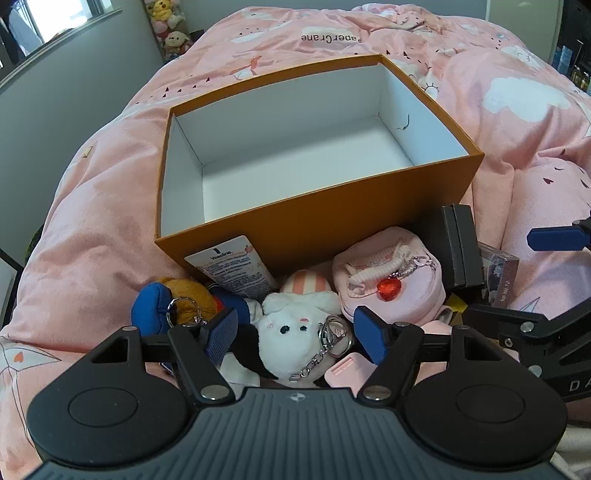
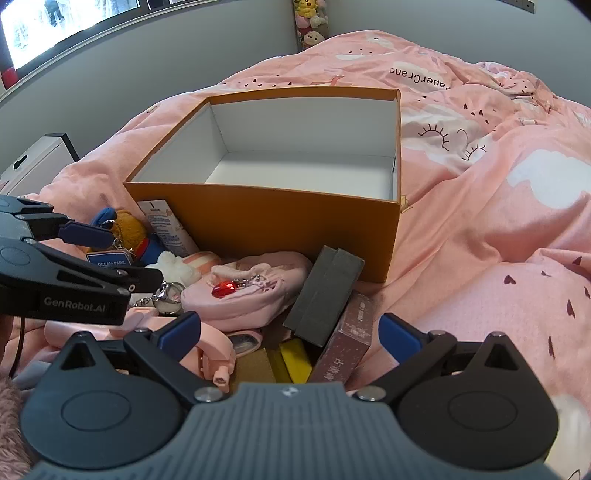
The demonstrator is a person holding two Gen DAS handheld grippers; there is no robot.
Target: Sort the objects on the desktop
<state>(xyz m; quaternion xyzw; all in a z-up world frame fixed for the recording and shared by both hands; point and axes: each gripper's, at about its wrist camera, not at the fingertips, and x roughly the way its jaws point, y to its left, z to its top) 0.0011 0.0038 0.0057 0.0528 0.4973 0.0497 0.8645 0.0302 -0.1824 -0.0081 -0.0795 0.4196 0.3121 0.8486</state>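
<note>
An orange box (image 1: 314, 225) with a bare white inside stands open on the bed. In front of it lies a heap: a white bunny plush (image 1: 291, 328) with a keyring, a pink pouch (image 1: 391, 284) bearing a red heart charm, a Vaseline tube (image 1: 232, 266), a brown bear (image 1: 184, 295) and a dark grey case (image 2: 325, 295). My left gripper (image 1: 295, 334) is open, its blue pads either side of the bunny without touching it. My right gripper (image 2: 291, 332) is open above a maroon card box (image 2: 347, 343) and a yellow piece (image 2: 295, 356).
A rumpled pink duvet (image 2: 498, 221) covers the bed all around. Pink plastic items (image 2: 214, 354) lie at the heap's near edge. Soft toys (image 2: 310, 22) hang on the grey wall behind. A white cabinet (image 2: 37, 162) stands left of the bed.
</note>
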